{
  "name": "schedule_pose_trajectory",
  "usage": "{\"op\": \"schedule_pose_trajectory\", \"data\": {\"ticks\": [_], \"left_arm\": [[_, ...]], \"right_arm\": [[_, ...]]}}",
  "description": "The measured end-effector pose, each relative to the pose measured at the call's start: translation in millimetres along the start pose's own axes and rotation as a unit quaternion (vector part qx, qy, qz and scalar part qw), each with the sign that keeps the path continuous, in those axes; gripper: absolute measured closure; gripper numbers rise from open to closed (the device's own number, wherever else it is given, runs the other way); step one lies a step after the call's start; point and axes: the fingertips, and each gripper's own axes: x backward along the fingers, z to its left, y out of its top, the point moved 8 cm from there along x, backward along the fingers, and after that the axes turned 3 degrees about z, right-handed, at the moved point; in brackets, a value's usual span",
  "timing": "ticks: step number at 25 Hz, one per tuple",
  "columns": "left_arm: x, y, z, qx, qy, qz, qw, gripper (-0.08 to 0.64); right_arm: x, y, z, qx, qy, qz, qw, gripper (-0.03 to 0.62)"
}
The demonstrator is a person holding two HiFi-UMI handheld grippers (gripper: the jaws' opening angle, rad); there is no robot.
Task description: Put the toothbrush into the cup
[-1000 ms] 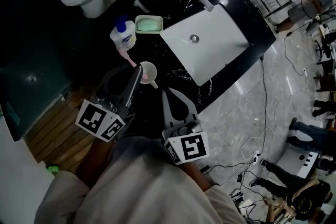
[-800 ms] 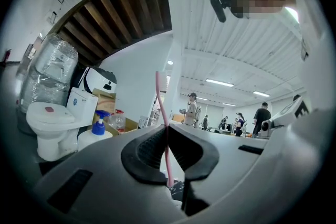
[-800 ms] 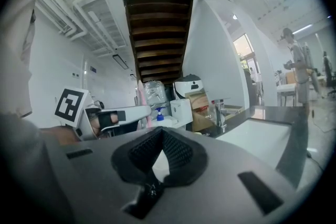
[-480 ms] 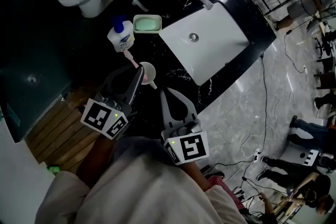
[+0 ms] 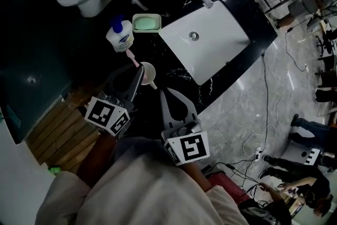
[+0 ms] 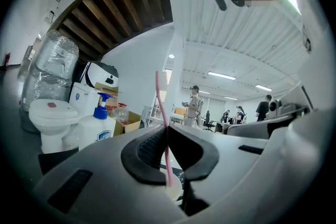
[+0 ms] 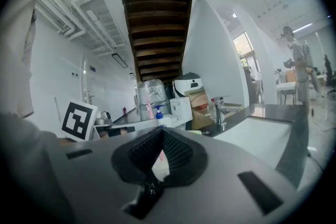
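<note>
Clamping slim, slightly curved pink toothbrush (image 6: pixel 159 102), left gripper (image 6: pixel 165 128) sits just above white cup (image 5: pixel 147 70). Right gripper (image 7: pixel 161 131) beside cup, clenched on nothing.

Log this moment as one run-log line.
left gripper: shut on toothbrush, roughly upright | lower end: at cup mouth | right gripper: shut, empty | step: toothbrush not yet released
</note>
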Motion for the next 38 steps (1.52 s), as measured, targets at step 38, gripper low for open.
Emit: {"op": "schedule_pose_trajectory", "data": {"ticks": [38], "left_arm": [[-19,-43,1,-0.086,-0.003,0.072,0.9937,0.538]], "right_arm": [[0,-1,-1,-0.001,-0.006,0.001,1.0,0.586]]}}
